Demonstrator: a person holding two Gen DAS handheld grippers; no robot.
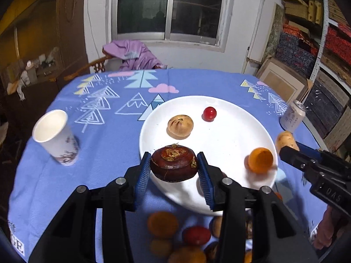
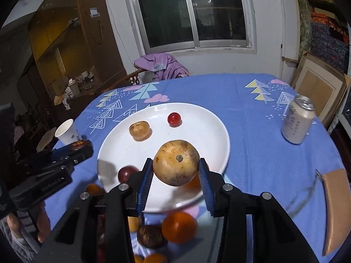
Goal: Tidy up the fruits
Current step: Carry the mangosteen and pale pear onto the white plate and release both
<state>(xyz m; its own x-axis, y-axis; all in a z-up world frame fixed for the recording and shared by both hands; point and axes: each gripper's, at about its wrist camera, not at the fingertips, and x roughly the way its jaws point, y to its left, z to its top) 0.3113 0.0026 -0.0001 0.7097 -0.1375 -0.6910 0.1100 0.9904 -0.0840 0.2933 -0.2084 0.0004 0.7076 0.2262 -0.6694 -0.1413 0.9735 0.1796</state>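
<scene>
Left gripper: my left gripper [image 1: 174, 168] is pinching a dark maroon, flattened round fruit [image 1: 174, 163] between its blue ribbed pads, low centre of the left wrist view.
Right gripper: my right gripper [image 2: 176, 172] is clamped on a pale yellow-brown round fruit [image 2: 176, 163], its stem scar facing the lens.
Plate: the wide white round plate [image 1: 230, 135] fills the middle of the left wrist view, directly beyond both pairs of fingers, on the blue patterned tablecloth [image 1: 65, 186].
Already on the plate: a small tan wrinkled fruit [image 1: 180, 126], a small glossy red fruit [image 1: 209, 114], and an orange round fruit [image 1: 261, 160] near the right rim.
Still loose: a blurred heap of orange, red and brown fruits [image 1: 182, 239] at the bottom of the left wrist view, under my grippers.
Key relation: each carried fruit hangs over the near rim of the plate, and the open white centre lies further up-frame. The maroon fruit sits at the plate's lower-left edge; the pale one, in the right wrist view, is over the lower middle. Neither has a long axis to worry about.
Judgement: I reckon both need carrying a little forward before I let go, keeping apart from the orange fruit.
Bystanders: a white paper cup [image 1: 54, 135] at left and a silver drinks can [image 1: 291, 118] at right, both well apart from the plate.
</scene>
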